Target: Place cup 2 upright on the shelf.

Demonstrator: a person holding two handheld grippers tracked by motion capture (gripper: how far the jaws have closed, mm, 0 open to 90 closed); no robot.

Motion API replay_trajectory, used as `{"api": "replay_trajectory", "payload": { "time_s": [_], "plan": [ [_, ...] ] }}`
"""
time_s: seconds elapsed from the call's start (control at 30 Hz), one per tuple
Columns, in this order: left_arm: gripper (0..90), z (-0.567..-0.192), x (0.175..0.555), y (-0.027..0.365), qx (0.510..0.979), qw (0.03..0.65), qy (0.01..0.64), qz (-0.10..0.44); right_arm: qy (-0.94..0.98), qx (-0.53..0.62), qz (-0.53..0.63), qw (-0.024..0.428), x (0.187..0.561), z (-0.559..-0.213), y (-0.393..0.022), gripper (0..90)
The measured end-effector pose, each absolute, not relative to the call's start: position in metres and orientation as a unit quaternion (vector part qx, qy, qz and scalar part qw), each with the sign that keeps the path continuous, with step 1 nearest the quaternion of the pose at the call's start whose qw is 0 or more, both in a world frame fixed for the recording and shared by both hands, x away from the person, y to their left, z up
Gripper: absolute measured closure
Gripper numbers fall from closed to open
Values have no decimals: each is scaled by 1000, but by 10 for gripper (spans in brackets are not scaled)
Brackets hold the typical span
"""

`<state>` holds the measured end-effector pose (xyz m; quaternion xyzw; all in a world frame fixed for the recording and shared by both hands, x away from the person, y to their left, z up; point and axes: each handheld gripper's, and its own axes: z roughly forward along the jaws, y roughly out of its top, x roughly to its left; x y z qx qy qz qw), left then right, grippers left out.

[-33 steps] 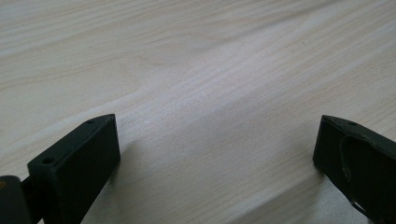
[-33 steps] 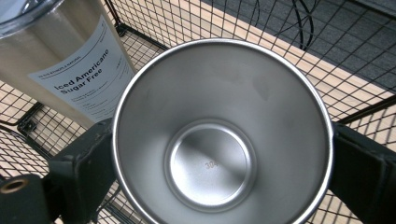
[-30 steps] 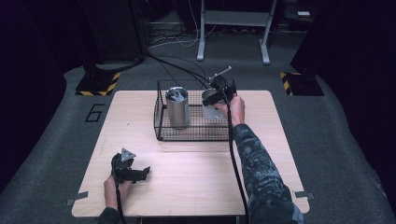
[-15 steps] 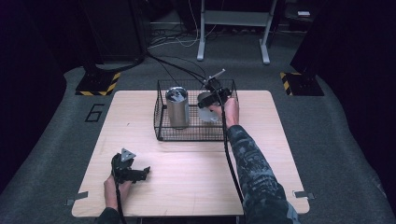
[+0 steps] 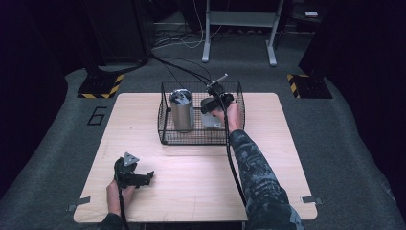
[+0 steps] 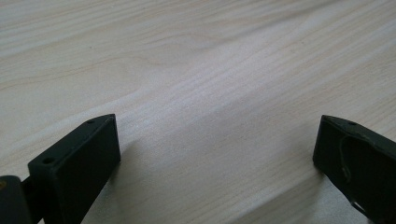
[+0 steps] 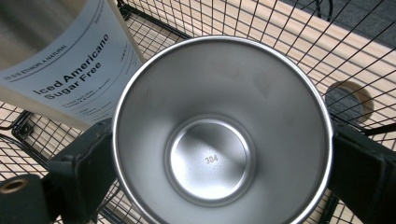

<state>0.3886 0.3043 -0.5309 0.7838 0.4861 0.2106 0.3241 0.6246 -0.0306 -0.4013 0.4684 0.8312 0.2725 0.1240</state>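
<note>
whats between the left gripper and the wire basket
Bare wooden table: in the high view nothing lies between the left gripper and the wire basket.

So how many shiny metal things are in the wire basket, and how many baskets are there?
Open steel cup, between the right gripper's jaws: 1
Tall steel canister with the white label: 1
Black wire basket: 1
Total: 3

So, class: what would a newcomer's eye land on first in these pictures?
Probably the shiny steel cup, seen from above between the right tongs' jaws, inside the black wire basket at the table's far middle. Beside it stands a tall can labelled Iced Americano. The left tongs rest open on the wooden table, near its front edge.
</note>
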Motion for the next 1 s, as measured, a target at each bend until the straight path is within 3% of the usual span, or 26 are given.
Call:
{"api": "replay_trajectory", "payload": {
  "time_s": [1.0],
  "plan": [
    [6, -531, 389, 304, 784, 325, 486, 210, 834, 477, 253, 115, 627, -420, -34, 49]
  ]
}}
